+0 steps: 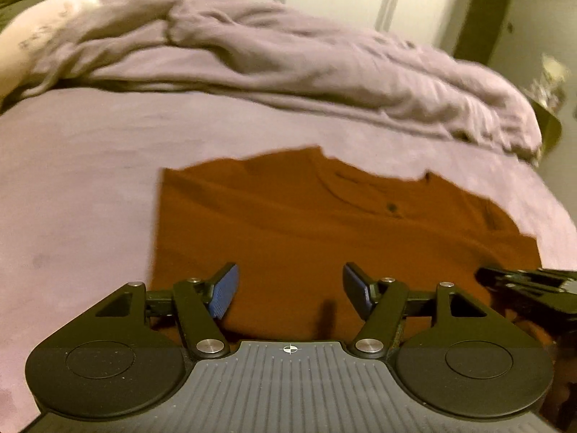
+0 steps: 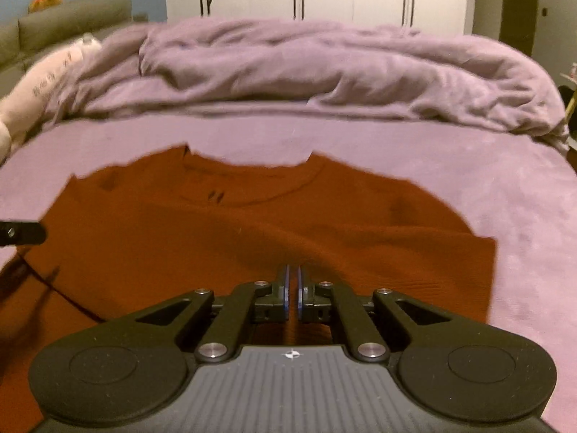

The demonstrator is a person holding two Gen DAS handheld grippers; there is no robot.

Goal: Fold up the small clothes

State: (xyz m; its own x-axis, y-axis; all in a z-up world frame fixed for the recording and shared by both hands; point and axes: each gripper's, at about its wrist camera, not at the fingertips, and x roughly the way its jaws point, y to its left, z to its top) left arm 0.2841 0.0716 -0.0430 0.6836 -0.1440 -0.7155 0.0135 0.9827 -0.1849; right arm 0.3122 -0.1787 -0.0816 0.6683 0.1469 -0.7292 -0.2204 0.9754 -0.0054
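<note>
On the lilac bedsheet point(image 1: 90, 180) the rust-orange top point(image 1: 270, 223) lies flat for folding, left gripper point(image 1: 288, 288) spread empty above it, right gripper point(image 2: 293, 290) closed, apparently holding nothing.

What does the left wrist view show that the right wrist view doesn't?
Only the left wrist view: the left gripper, open with nothing between the pads, and a small dark button on the shirt. Only the right wrist view: the right gripper, shut, and a grey sofa. Both: the rust-orange shirt lying on the lilac bedsheet, with the bunched duvet behind.
</note>
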